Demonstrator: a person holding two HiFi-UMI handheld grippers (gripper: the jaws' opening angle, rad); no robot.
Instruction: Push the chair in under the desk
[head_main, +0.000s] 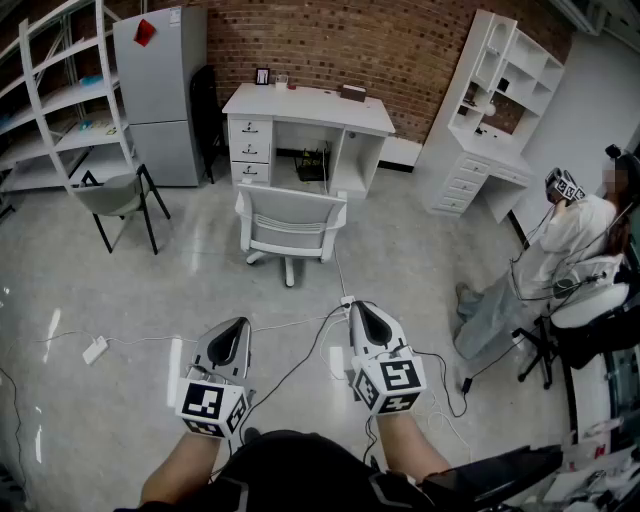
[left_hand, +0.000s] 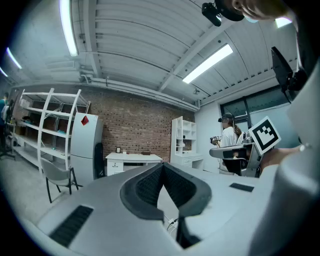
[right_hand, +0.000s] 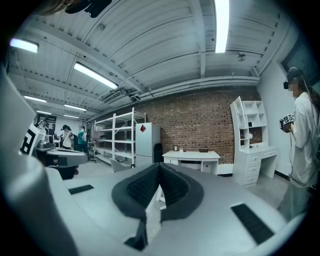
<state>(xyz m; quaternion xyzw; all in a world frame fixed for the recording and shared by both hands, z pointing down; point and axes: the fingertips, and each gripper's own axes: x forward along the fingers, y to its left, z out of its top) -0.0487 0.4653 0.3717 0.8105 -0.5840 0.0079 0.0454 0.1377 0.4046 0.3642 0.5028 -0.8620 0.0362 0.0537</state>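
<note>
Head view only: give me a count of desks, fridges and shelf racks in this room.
Desks: 2 (centre desk, hutch desk)
Fridges: 1 (fridge)
Shelf racks: 1 (rack)
Total: 4

Brick wall (head_main: 420, 50), grey flr (head_main: 120, 290), fridge (head_main: 160, 90), shelf rack (head_main: 85, 97), strip lights (right_hand: 220, 25)

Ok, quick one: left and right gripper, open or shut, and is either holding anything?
Left gripper: shut, nothing between the jaws.
Right gripper: shut, nothing between the jaws.
</note>
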